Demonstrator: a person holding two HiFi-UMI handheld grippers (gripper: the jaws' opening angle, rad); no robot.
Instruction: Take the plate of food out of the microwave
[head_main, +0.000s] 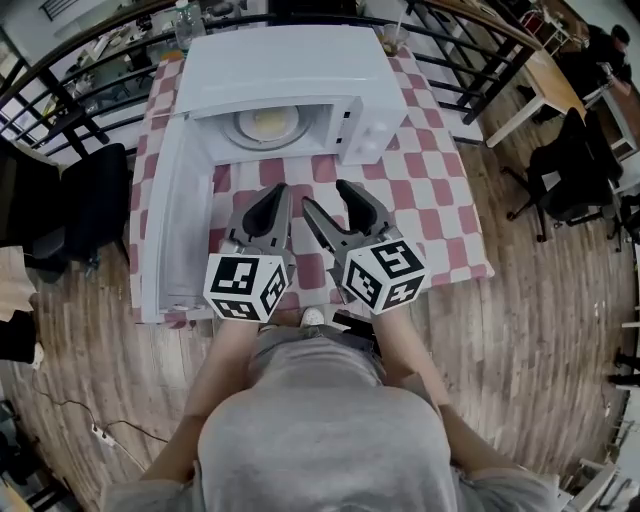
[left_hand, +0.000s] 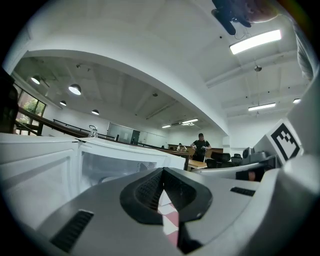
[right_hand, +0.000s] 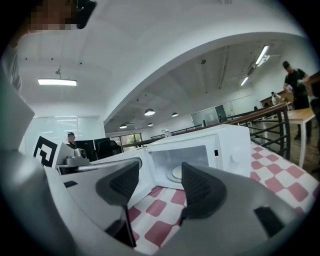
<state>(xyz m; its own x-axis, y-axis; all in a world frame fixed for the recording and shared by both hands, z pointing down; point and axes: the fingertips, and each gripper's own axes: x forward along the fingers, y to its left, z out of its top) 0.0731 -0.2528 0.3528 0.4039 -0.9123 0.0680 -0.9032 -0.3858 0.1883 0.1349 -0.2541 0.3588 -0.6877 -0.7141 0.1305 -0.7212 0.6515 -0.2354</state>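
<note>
A white microwave (head_main: 290, 70) stands on a table with a red-and-white checked cloth (head_main: 430, 190). Its door (head_main: 175, 220) hangs open to the left. Inside, on the turntable, sits the plate of food (head_main: 268, 125), also visible in the right gripper view through the opening (right_hand: 176, 172). Both grippers hover over the cloth in front of the opening, well short of the plate. My left gripper (head_main: 274, 192) has its jaw tips together with nothing in them (left_hand: 162, 175). My right gripper (head_main: 328, 197) stands open and empty, aimed at the opening (right_hand: 160, 182).
The open door (left_hand: 45, 175) lies close on the left of the left gripper. A bottle (head_main: 185, 22) and a cup (head_main: 393, 40) stand behind the microwave. A black railing (head_main: 470, 60) runs round the table, with black chairs (head_main: 575, 170) and a wooden table (head_main: 545, 85) to the right.
</note>
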